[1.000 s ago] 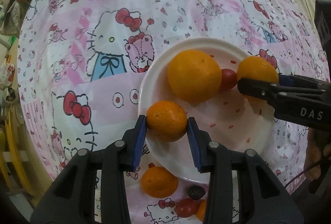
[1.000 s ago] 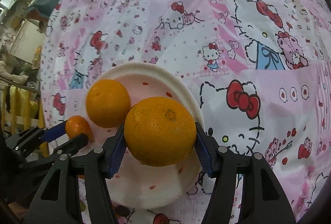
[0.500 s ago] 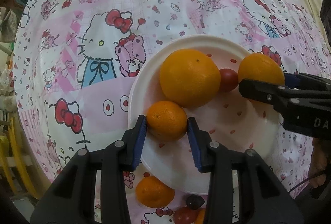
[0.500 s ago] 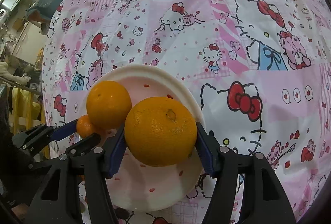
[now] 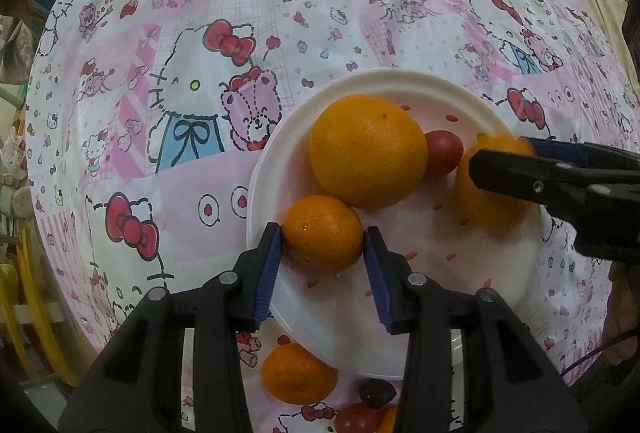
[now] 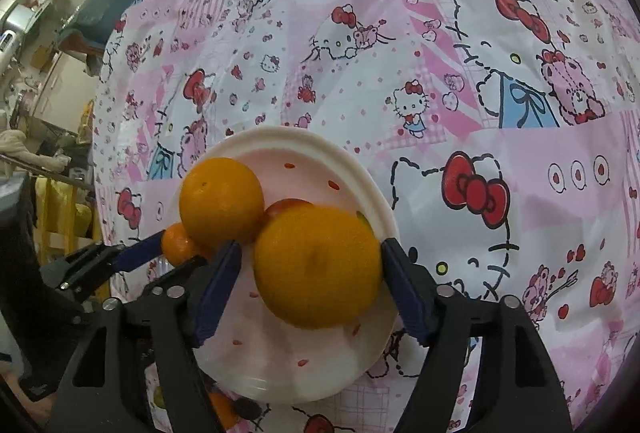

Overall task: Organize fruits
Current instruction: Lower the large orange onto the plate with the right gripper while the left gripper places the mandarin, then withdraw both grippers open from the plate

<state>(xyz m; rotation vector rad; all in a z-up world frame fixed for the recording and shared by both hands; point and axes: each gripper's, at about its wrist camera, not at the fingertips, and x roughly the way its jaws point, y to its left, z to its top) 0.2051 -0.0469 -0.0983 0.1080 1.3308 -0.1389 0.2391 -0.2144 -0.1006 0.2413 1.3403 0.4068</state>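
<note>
A white plate (image 5: 400, 85) (image 6: 360, 169) holds a large orange (image 5: 366, 149) (image 6: 220, 205) and a small red tomato (image 5: 442, 153) (image 6: 286, 204). My left gripper (image 5: 322, 233) (image 6: 168, 257) is shut on a small mandarin (image 5: 322, 239) (image 6: 178, 245) over the plate's left rim. A second orange (image 6: 316, 265) (image 5: 492, 193), blurred by motion, lies between the jaws of my right gripper (image 6: 312, 245) (image 5: 504, 153). Those jaws are opening. The left pad stands clear of the orange, and the right pad is at its edge.
A pink cartoon tablecloth (image 5: 192, 45) covers the table. Near its front edge, below the plate, lie another mandarin (image 5: 298, 373), a dark round fruit (image 5: 376, 393) and a red tomato (image 5: 356, 417). A person's hand (image 5: 620, 293) shows at the right. Room clutter (image 6: 48, 33) lies beyond the table.
The right jaws have spread off the second orange, which now looks blurred and lower on the plate. The left gripper keeps its mandarin and has edged a little further over the plate.
</note>
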